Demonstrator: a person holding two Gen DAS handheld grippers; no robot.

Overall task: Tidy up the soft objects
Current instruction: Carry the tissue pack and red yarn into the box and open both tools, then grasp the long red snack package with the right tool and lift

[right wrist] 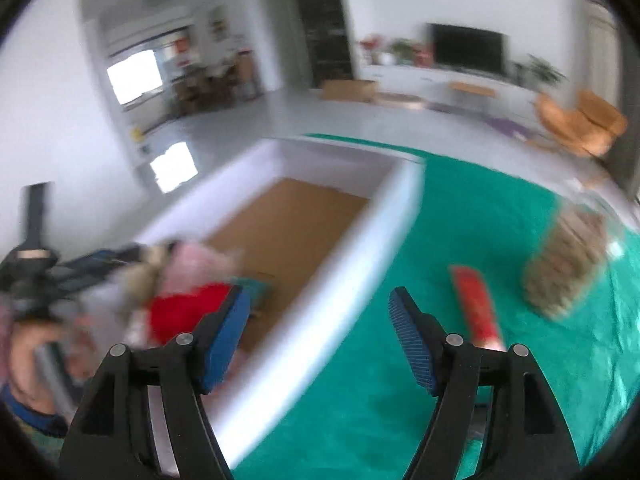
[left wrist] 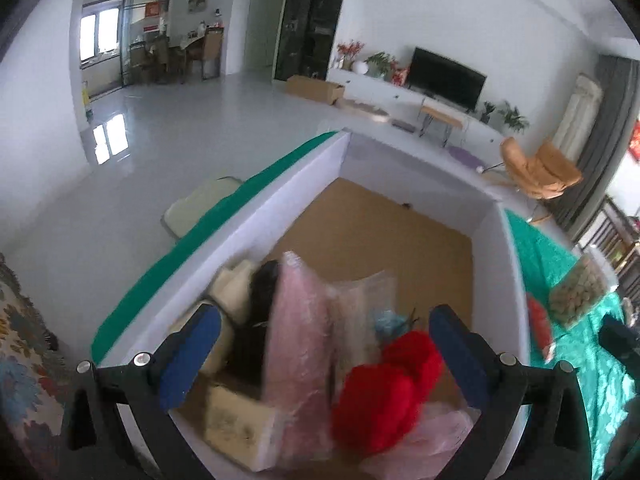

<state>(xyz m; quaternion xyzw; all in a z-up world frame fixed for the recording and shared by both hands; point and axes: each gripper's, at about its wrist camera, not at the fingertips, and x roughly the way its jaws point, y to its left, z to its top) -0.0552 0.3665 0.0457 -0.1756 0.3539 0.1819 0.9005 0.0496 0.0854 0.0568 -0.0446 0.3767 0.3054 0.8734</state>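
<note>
A white box (left wrist: pixel 280 200) with a brown floor stands on a green cloth (right wrist: pixel 460 240). At its near end lie soft things: a pink bagged bundle (left wrist: pixel 300 340), red yarn (left wrist: pixel 388 384), a black item (left wrist: pixel 260 300), cream pieces (left wrist: pixel 236 428) and a clear bag (left wrist: pixel 364 304). My left gripper (left wrist: pixel 324 356) is open over them, empty. My right gripper (right wrist: pixel 320 332) is open and empty above the box's right wall (right wrist: pixel 320 300). A red packet (right wrist: pixel 478 308) and a bag of beige pieces (right wrist: pixel 564 268) lie on the cloth to the right. The right wrist view is blurred.
The far half of the box shows bare brown floor (left wrist: pixel 380 224). A patterned fabric (left wrist: pixel 20 352) is at the left. Beyond are grey floor, a TV (left wrist: pixel 448 74) and an orange chair (left wrist: pixel 536 168). The hand (right wrist: pixel 28 344) holding the left gripper shows at the left.
</note>
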